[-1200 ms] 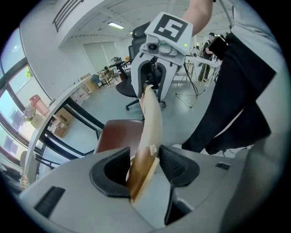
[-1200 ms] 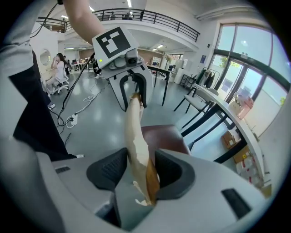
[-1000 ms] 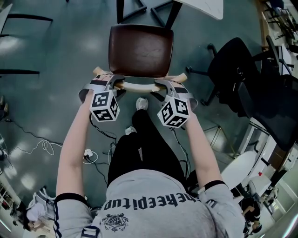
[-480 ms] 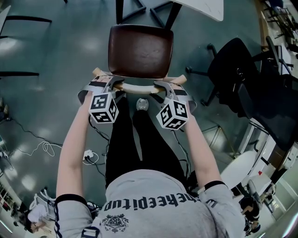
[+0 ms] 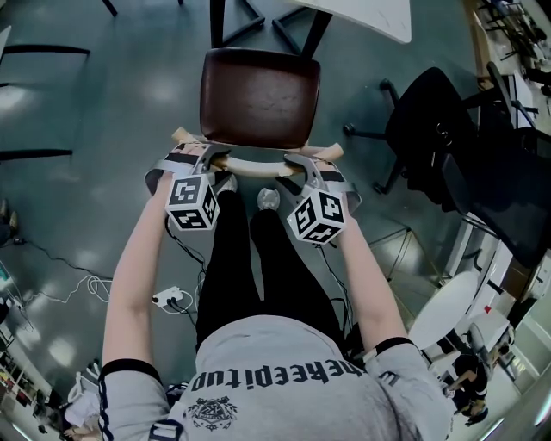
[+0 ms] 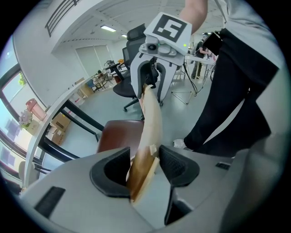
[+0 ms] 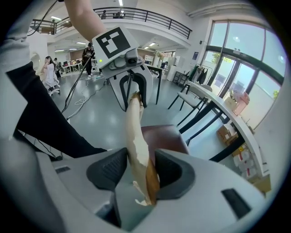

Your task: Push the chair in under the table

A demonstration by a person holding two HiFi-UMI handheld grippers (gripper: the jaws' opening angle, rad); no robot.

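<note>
We see a chair point(image 5: 260, 96) with a dark brown, glossy, squarish seat point(image 6: 113, 134) and a pale, curved wooden backrest rail point(image 5: 256, 161), its veneer chipped at the ends; it stands upright on the grey floor point(image 5: 103, 103), seat front towards the white tabletop point(image 5: 370, 13) on black legs point(image 5: 314, 33); the whole seat lies uncovered, its far edge near those legs.

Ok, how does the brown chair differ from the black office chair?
The brown chair has a flat brown seat and pale backrest; the office chair is all black, on castors. Left tongs and right tongs grip the brown chair; the office chair stands untouched aside.
</note>
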